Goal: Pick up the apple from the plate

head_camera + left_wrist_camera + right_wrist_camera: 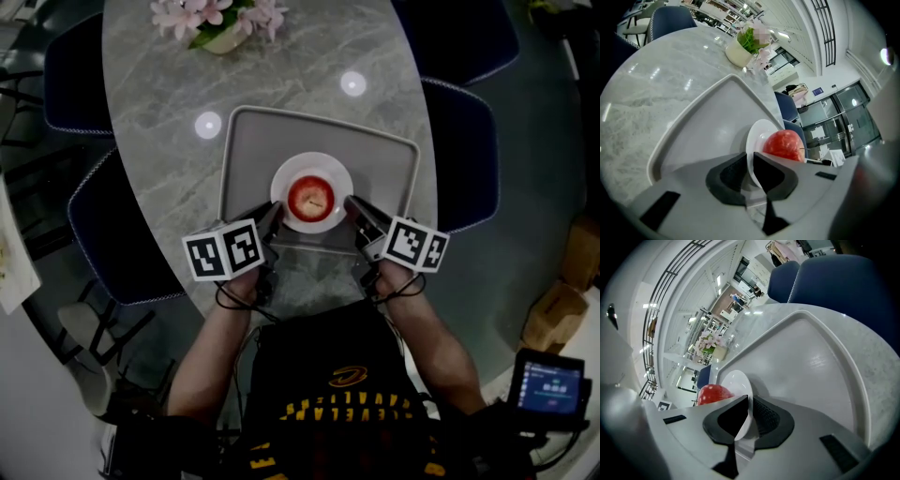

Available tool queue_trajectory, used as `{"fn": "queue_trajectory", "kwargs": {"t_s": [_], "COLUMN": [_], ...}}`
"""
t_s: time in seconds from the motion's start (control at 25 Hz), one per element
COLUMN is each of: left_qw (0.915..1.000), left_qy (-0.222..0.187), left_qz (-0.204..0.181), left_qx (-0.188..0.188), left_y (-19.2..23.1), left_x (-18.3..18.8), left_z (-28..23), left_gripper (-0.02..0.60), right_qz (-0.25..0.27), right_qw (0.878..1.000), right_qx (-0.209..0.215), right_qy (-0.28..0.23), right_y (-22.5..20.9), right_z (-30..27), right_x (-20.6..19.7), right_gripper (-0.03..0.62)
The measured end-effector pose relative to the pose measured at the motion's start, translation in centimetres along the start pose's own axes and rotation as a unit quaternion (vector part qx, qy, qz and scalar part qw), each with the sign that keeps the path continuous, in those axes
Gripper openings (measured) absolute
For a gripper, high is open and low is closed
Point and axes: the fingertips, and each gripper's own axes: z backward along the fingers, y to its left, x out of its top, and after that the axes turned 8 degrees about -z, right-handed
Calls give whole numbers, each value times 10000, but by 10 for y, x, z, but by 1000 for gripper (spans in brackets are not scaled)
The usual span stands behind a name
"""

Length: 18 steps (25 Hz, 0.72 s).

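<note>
1. Left hand-held gripper [274, 214]: jaws pinched on the left rim of the round white ceramic plate [312, 159].
2. Right hand-held gripper [352, 204]: clamped on the right rim.
3. Red apple [310, 196] sits mid-plate, ungripped; plate on grey rectangular tray [246, 141], grey marble desk [150, 112].
4. Judgement: free one gripper, open wide, close gently across the apple's middle.

Black shirt [309, 375], yellow print. Left hand-held gripper [273, 214] and right hand-held gripper [353, 205]: grey, black pads [724, 177], white marker cubes [223, 249], black cables [234, 302].

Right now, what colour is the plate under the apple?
White. The plate under the apple shows best in the head view.
</note>
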Motion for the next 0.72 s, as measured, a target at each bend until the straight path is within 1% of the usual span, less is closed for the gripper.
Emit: {"fn": "queue_trajectory", "kwargs": {"t_s": [0.32,0.72], "left_qw": [9995,9984], "left_qy": [-169,-356], "left_qz": [256,431], "left_qx": [-68,12], "left_y": [5,13], "left_x": [-5,-19], "left_z": [3,11], "left_gripper": [43,43], "right_qz": [122,341], "right_qw": [9999,9988], "right_qx": [51,129], "right_qy": [110,341], "right_y": [0,0], "right_z": [-3,-7], "right_x": [-5,-17], "right_gripper": [41,41]}}
